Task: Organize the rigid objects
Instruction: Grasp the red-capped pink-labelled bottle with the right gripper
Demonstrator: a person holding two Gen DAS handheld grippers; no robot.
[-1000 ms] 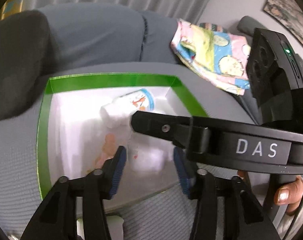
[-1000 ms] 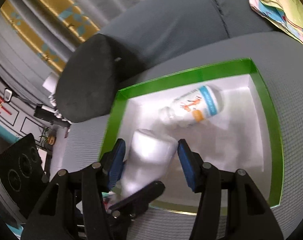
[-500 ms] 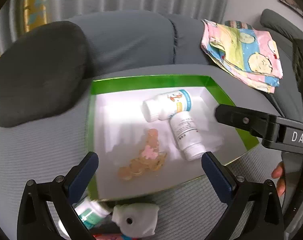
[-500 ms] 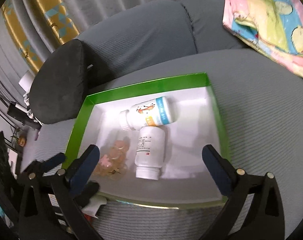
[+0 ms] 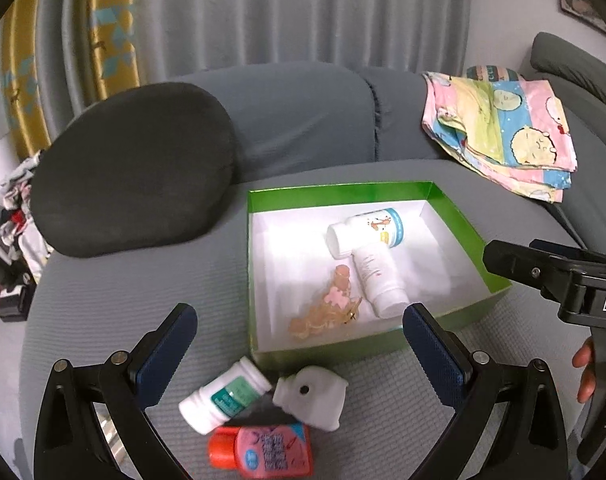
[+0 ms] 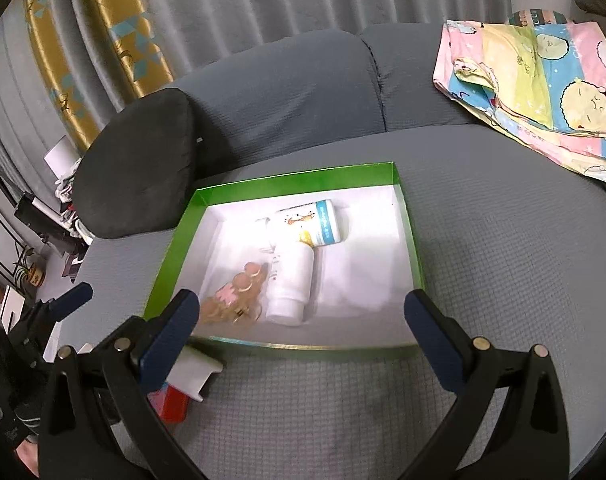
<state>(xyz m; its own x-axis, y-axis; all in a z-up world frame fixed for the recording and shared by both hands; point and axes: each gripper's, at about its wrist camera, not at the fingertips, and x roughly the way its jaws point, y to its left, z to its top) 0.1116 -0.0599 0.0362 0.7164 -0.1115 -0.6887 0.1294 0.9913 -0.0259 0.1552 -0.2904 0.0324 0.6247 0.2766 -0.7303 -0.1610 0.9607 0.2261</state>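
Note:
A green box (image 5: 343,192) with a white inside sits on the grey sofa seat. In it lie a blue-banded white bottle (image 5: 367,230), a plain white bottle (image 5: 379,280) and a pinkish bead-like trinket (image 5: 327,312). The box also shows in the right wrist view (image 6: 295,178) with the plain bottle (image 6: 289,284). In front of the box lie a green-labelled white bottle (image 5: 223,398), a white block-shaped object (image 5: 311,396) and a red bottle (image 5: 263,450). My left gripper (image 5: 299,340) is open and empty above these. My right gripper (image 6: 303,320) is open and empty at the box's near edge.
A dark round cushion (image 5: 131,168) leans on the sofa back at left. A pastel cartoon cloth (image 5: 499,132) lies at right. Grey curtains hang behind. The right gripper's black body (image 5: 551,276) stands right of the box. Clutter sits on the floor at far left.
Both grippers opened and pulled back from the box. The plain white bottle was let go and now lies in the box beside the blue-banded one.

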